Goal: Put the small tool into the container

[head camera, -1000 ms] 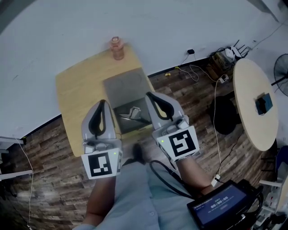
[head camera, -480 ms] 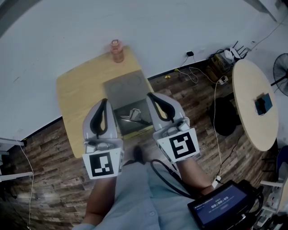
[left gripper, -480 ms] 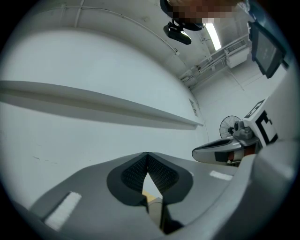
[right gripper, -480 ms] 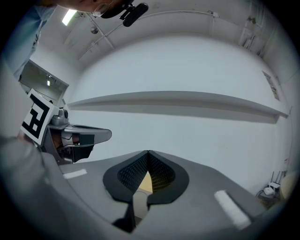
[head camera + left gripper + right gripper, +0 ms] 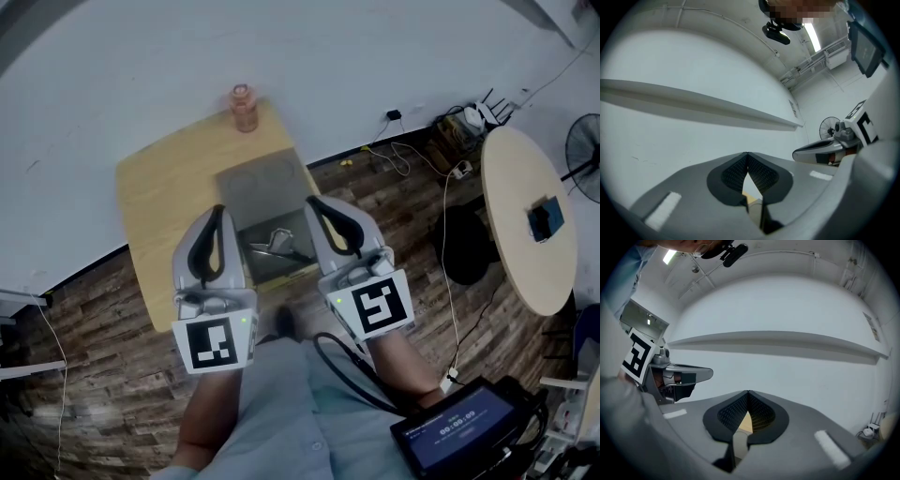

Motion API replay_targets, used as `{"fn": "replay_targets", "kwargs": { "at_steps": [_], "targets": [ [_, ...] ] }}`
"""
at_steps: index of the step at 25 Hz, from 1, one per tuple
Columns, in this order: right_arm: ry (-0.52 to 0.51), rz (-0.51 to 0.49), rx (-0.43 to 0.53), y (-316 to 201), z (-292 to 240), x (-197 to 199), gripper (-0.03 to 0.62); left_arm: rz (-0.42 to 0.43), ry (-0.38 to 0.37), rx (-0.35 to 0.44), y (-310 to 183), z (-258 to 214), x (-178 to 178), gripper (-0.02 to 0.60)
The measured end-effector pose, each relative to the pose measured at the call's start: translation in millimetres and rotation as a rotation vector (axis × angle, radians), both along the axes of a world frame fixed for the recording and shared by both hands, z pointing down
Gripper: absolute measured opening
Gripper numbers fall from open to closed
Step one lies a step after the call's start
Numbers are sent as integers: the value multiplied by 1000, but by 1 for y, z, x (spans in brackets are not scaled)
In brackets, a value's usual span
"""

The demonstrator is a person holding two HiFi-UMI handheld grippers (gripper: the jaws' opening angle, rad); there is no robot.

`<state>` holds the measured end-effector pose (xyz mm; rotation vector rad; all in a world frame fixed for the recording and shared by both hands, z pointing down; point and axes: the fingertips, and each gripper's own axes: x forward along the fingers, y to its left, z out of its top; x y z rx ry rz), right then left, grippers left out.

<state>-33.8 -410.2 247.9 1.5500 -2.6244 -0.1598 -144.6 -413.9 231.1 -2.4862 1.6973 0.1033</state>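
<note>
A grey container [image 5: 292, 265] stands open on the wooden table [image 5: 159, 202], its lid [image 5: 265, 182] laid back behind it. A small silvery tool [image 5: 274, 242] lies inside the container. My left gripper [image 5: 217, 211] hovers just left of the container, shut and empty. My right gripper [image 5: 309, 200] hovers at the container's right edge, also shut with nothing in it. In the left gripper view the fingertips [image 5: 747, 153] meet against a white wall. The right gripper view shows the same closed tips [image 5: 748, 391], with the other gripper [image 5: 682, 375] beside them.
An orange bottle [image 5: 244, 105] stands at the table's far edge by the white wall. A round table [image 5: 525, 216] with a dark device is at the right, cables [image 5: 412, 150] run over the wood floor, and a screen [image 5: 459, 427] sits at the lower right.
</note>
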Motion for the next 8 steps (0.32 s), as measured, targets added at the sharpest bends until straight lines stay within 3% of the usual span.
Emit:
{"fn": "replay_targets", "kwargs": {
  "at_steps": [8],
  "targets": [
    [-11, 3, 9, -4, -1, -8, 0, 5, 20, -17, -5, 3, -5, 9]
  ]
}}
